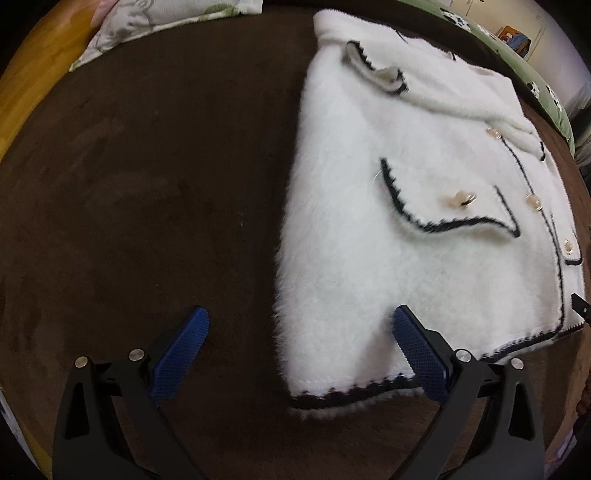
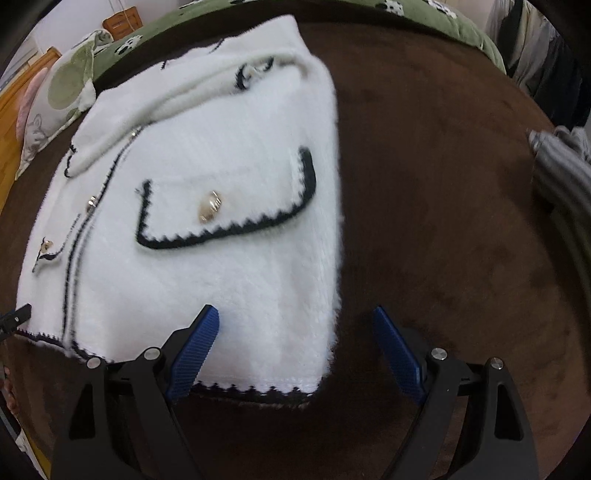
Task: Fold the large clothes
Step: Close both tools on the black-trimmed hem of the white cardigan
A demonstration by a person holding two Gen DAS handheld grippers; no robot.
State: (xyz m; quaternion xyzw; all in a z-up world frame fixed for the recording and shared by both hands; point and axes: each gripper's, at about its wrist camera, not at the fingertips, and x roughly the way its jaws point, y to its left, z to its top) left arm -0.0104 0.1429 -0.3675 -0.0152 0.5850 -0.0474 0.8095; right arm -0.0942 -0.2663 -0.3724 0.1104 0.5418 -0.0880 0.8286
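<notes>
White jacket [image 1: 399, 229] flat on brown blanket [image 1: 147, 184], sleeves folded in. Left claw [image 1: 301, 323] open over hem corner; right claw [image 2: 295, 319] open over opposite corner. Collar blurred, far edge cut off.

A fluffy white jacket [image 1: 388, 229] is seen, edged in black zigzag trim [image 1: 354, 395] along the hem, pocket flaps and front opening. Pale gold buttons [image 2: 209, 207] are set on the pocket and down the front. It is laid on a plain dark brown plush cover [image 1: 147, 184]. Beyond it, a green blanket [image 2: 436, 18] printed with black-and-white patches is shown, and a pale pillow [image 2: 62, 96] patterned with green and grey leaves. Black grippers are fitted with textured blue pads [image 1: 181, 354]. An orange wooden surface [image 1: 33, 74] is visible at the edge.
</notes>
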